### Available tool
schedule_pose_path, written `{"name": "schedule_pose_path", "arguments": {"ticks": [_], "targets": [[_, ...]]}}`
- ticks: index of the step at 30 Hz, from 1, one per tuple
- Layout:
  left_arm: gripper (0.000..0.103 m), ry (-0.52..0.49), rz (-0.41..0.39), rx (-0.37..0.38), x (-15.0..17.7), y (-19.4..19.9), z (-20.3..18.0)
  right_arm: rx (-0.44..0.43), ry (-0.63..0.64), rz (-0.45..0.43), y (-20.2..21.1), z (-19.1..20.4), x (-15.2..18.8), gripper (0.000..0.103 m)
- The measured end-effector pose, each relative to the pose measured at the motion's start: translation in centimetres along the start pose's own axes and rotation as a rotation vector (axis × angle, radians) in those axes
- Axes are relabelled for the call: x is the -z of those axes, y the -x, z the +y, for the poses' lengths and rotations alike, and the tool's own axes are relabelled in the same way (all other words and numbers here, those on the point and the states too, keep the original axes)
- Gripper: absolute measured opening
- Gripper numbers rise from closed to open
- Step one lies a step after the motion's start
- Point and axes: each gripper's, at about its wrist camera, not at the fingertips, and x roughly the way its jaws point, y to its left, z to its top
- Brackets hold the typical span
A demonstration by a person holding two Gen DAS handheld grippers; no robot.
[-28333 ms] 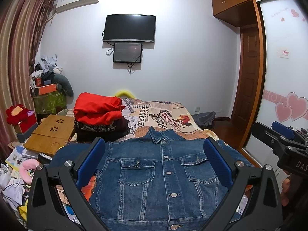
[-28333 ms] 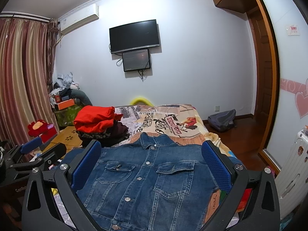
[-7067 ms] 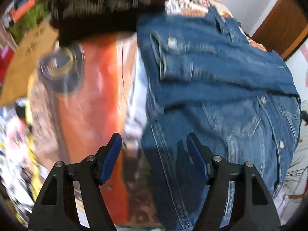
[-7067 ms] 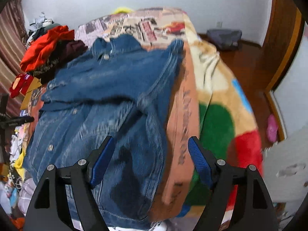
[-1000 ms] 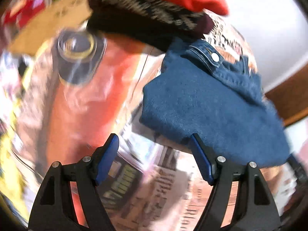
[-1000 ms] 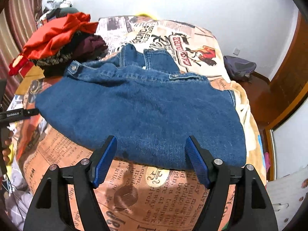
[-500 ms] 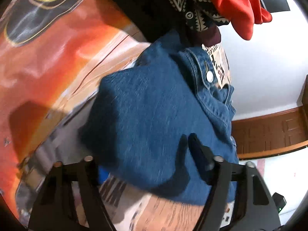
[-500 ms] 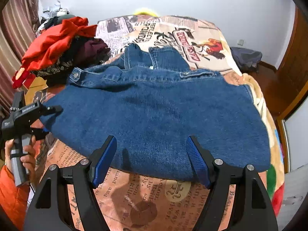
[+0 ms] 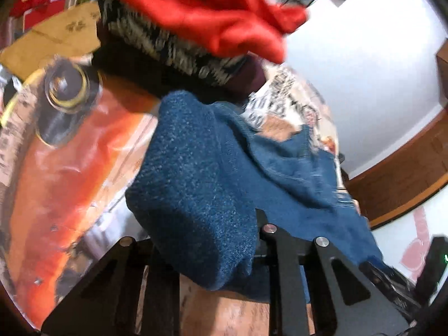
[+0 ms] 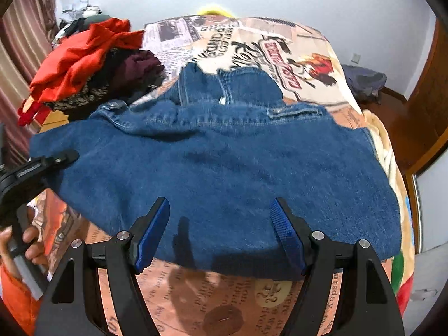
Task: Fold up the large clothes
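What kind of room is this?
Most likely a bedroom. A denim jacket lies on a bed with a newspaper-print bedspread, a pile of clothes sits beside it, and curtains hang at the left.

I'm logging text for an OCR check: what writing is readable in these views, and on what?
"REFLECT" above "POND", further letters unclear: large print on the bedspread.
"ursday", start hidden: bedspread print beside the right gripper.
Red banner on the bedspread: too blurred to read.
Label on the left gripper: too blurred.
Left wrist view: print smeared, unreadable.
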Motion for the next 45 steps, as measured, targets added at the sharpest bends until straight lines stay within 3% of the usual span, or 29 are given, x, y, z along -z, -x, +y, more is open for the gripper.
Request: {"name": "schedule_pose_path", "arguments": {"ticks": [5, 10, 16, 20, 24, 29, 32, 35, 39, 41, 45], "targets": [[0.019, -0.006, -0.105, 0.013, 0.6, 6.2, 0.1, -0.054, 0.056, 0.008, 0.1, 3.3, -0.3, 0.072], [0.018, -0.04, -0.235, -0.027, 0.2, 11.4, -0.1, -0.18, 0.115, 0.085, -2.2, 8.4, 0.4, 0.072], [0.018, -0.157, -0.315, -0.063, -0.6, 13.6, -2.7, -0.341, 0.161, 0.195, -5.5, 14.1, 2.6, 0.072], [0.018, -0.223, -0.328, -0.058, -1.2, 12.9, -5.2, -0.408, 0.116, 0.226, -5.5, 13.0, 1.9, 0.071], [0.017, -0.309, -0.296, -0.009, -0.8, 10.8, -10.0, -0.392, 0.021, 0.145, -2.9, 7.6, 1.1, 0.072], [0.017, -0.383, -0.203, 0.077, 1.6, 7.0, -16.3, -0.173, -0.061, -0.024, 2.5, -1.4, 1.5, 0.072], [0.017, -0.451, -0.101, 0.132, 4.3, 3.8, -19.6, -0.066, -0.114, -0.07, 4.7, -5.4, 1.8, 0.072], [0.017, -0.624, 0.006, 0.114, 9.3, 0.4, -22.7, -0.018, -0.188, -0.088, 6.3, -9.4, 3.1, 0.072], [0.018, -0.843, 0.113, -0.008, 15.0, -3.1, -23.8, 0.005, -0.248, -0.077, 6.7, -11.1, 4.1, 0.072], [0.022, -0.896, 0.102, -0.032, 15.9, -2.8, -23.5, 0.004, -0.243, -0.076, 7.1, -10.8, 4.7, 0.072], [0.047, -0.907, 0.175, 0.025, 15.2, -1.0, -22.4, -0.023, -0.198, -0.097, 8.0, -9.8, 4.3, 0.072]]}}
